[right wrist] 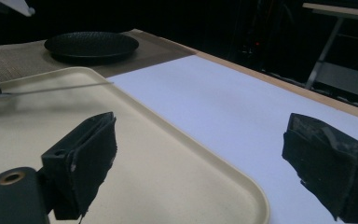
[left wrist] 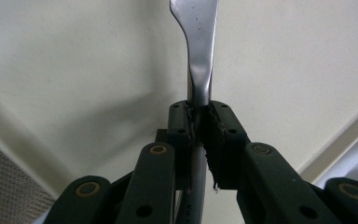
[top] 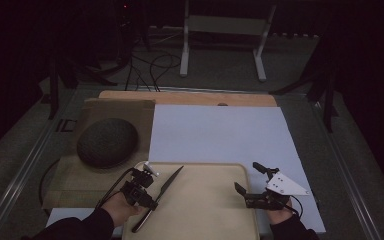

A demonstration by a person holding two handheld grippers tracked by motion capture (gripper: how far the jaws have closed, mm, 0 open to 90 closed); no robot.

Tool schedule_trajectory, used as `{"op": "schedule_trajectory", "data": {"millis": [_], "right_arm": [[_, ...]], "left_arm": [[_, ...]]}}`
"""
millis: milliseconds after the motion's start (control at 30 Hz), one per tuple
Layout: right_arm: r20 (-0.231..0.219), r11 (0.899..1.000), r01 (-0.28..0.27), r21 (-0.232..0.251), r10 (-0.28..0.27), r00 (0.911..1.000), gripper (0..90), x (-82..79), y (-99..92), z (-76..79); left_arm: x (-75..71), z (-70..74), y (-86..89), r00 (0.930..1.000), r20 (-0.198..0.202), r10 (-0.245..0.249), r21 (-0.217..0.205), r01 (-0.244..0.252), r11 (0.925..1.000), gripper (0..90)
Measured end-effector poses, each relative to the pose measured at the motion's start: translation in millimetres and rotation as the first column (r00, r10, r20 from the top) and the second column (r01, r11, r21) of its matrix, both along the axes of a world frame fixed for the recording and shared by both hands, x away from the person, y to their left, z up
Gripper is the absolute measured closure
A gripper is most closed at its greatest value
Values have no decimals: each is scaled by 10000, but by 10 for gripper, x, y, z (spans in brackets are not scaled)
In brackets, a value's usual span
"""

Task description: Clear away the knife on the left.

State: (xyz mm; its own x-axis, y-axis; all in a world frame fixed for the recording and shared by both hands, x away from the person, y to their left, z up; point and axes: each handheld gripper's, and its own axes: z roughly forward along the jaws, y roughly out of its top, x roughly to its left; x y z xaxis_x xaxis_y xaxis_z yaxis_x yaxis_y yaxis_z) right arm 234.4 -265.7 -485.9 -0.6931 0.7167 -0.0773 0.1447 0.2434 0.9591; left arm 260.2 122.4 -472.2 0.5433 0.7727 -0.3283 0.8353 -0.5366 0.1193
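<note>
A metal table knife [top: 166, 186] lies slanted over the left part of a cream tray [top: 195, 165], blade toward the far right. My left gripper [top: 151, 200] is shut on its handle. In the left gripper view the jaws pinch the knife [left wrist: 200, 70] just above the tray [left wrist: 74, 70]. My right gripper [top: 248, 178] stands open over the tray's right edge with nothing between its pads [right wrist: 91, 158]. From the right gripper view the knife [right wrist: 56, 88] is a thin line hovering over the tray [right wrist: 177, 135].
A black round plate [top: 107, 142] sits on a brown placemat [top: 125, 112] at the left. A white sheet [top: 220, 132] covers the table behind and beside the tray. A wooden board edge [top: 190, 97] runs along the back, with a white stand and cables beyond.
</note>
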Motion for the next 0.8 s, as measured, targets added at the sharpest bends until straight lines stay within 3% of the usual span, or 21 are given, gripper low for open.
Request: {"op": "schedule_trajectory", "data": {"millis": [333, 800], "right_arm": [[37, 10000, 65, 50, -65, 10000, 96, -1, -10, 0], [40, 10000, 35, 48, -35, 10000, 96, -2, -6, 2]], "left_arm": [[36, -116, -20, 9995, -284, 162, 40, -161, 9999, 805], [43, -168, -67, 9996, -113, 241, 139, -239, 9996, 793]]}}
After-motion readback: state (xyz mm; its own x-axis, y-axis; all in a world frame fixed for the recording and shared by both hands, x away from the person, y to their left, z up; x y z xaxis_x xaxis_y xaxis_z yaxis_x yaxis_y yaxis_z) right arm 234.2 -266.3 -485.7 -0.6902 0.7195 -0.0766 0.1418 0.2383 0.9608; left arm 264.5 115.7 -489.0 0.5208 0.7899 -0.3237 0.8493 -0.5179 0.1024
